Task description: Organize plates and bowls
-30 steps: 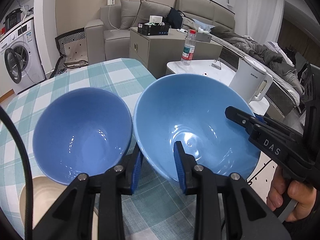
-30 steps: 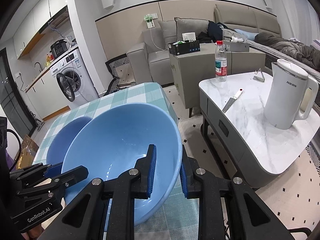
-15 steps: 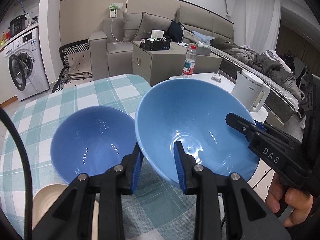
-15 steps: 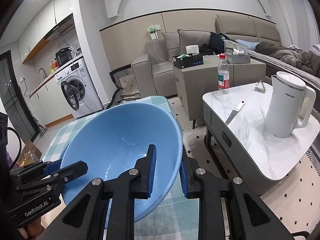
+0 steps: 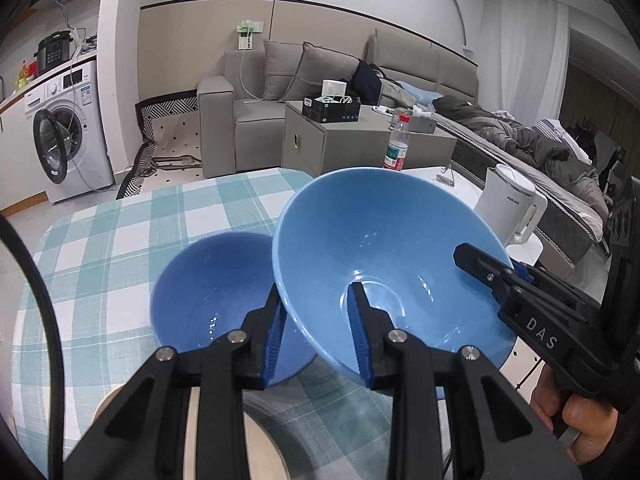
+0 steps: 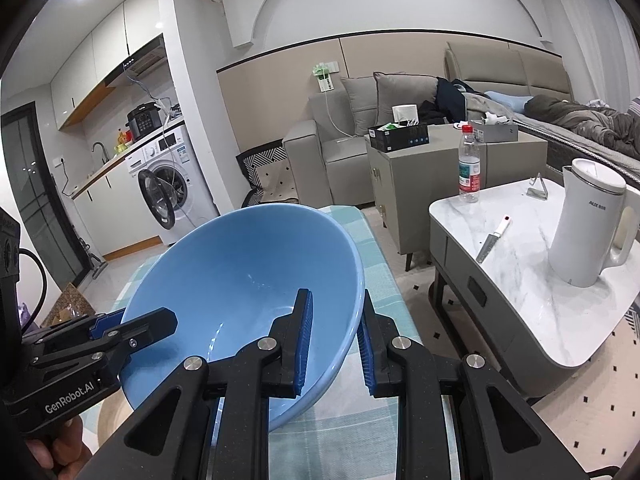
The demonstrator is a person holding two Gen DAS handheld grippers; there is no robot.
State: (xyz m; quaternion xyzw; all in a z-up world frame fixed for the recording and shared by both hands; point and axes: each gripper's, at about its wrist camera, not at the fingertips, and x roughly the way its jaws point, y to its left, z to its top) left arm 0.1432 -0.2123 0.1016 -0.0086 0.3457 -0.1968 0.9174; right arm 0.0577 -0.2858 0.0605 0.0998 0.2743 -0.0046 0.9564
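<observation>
Two hand-held grippers, "DAS" (image 5: 486, 276), "GenRobot.AI" (image 6: 132, 326), kettle (image 6: 588, 224) "AUX"

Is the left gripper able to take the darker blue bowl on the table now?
Probably not yet. The left gripper is shut on the light blue bowl, which the right gripper also holds. The darker blue bowl lies uncovered beside it.

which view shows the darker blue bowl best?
Left wrist. The darker blue bowl sits on the checked tablecloth, its inside open to view left of the lifted light blue bowl. In the right wrist view the light blue bowl hides it completely.
</observation>
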